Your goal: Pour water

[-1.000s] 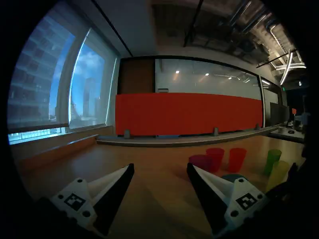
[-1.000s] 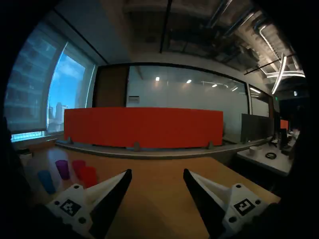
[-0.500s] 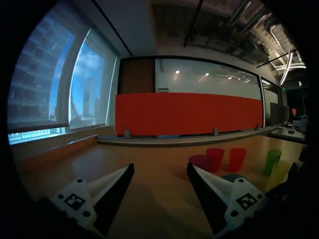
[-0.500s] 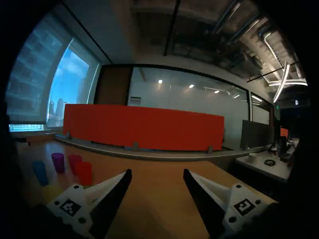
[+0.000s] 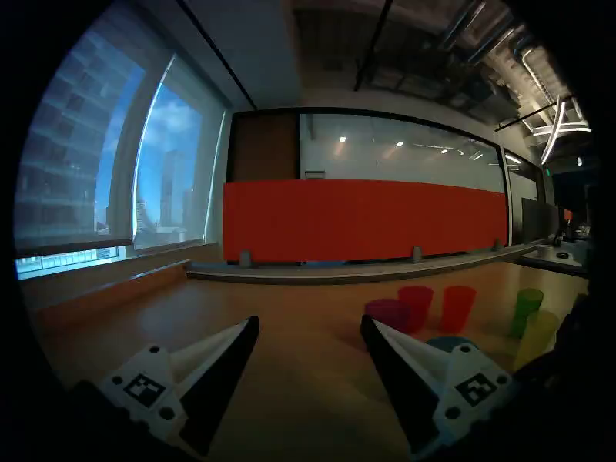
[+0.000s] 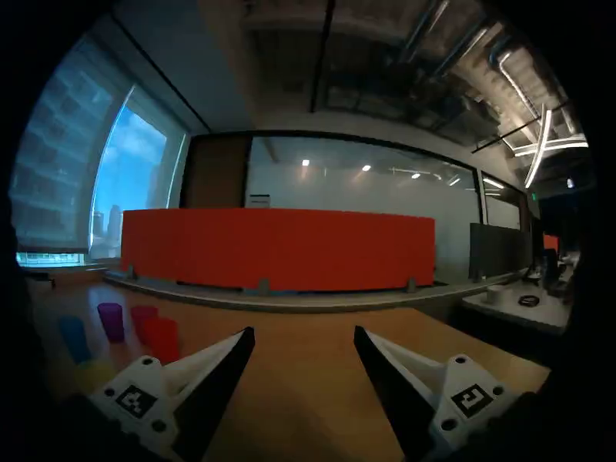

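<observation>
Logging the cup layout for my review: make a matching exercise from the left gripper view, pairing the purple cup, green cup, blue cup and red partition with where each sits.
Things:
1. purple cup
2. green cup
3. blue cup
4. red partition

Places:
A. far right, just behind the yellow cup
B. along the far edge of the desk
C. leftmost of the cups
D. nearest, its rim peeking over a finger of the left gripper

Pairs: 1-C, 2-A, 3-D, 4-B
</observation>
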Demonstrator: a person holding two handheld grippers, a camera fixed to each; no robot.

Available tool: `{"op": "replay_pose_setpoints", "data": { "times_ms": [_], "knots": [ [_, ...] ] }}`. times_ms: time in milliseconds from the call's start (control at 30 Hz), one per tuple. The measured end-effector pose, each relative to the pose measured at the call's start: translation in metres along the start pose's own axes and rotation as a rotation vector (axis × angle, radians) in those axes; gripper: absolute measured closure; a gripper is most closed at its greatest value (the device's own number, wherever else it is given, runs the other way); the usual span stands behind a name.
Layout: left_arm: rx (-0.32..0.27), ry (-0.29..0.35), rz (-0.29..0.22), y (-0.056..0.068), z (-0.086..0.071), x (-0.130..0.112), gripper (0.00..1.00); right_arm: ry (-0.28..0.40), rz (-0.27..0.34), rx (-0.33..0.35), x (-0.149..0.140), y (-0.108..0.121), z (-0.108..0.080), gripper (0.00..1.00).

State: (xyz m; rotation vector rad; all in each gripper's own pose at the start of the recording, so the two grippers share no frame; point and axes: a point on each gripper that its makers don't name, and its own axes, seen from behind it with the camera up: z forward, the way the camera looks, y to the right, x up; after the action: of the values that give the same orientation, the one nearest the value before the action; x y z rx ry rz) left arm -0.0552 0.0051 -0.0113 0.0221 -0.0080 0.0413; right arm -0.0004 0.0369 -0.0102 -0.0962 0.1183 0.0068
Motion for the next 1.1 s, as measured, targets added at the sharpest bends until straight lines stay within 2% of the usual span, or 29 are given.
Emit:
{"op": "replay_pose_setpoints", "data": {
  "times_ms": [300, 700, 1100],
  "knots": [
    [0.0, 0.0, 0.0, 0.0, 0.0, 0.0, 0.02, -0.019, 0.036, 0.003, -0.015, 0.002, 0.007, 0.0],
    [0.0, 0.0, 0.0, 0.0, 0.0, 0.0, 0.02, -0.032, 0.064, 0.033, -0.023, -0.013, 0.011, 0.0],
    [0.0, 0.0, 0.0, 0.0, 0.0, 0.0, 0.02, -0.043, 0.059, 0.032, -0.03, -0.018, 0.011, 0.0]
  ]
}}
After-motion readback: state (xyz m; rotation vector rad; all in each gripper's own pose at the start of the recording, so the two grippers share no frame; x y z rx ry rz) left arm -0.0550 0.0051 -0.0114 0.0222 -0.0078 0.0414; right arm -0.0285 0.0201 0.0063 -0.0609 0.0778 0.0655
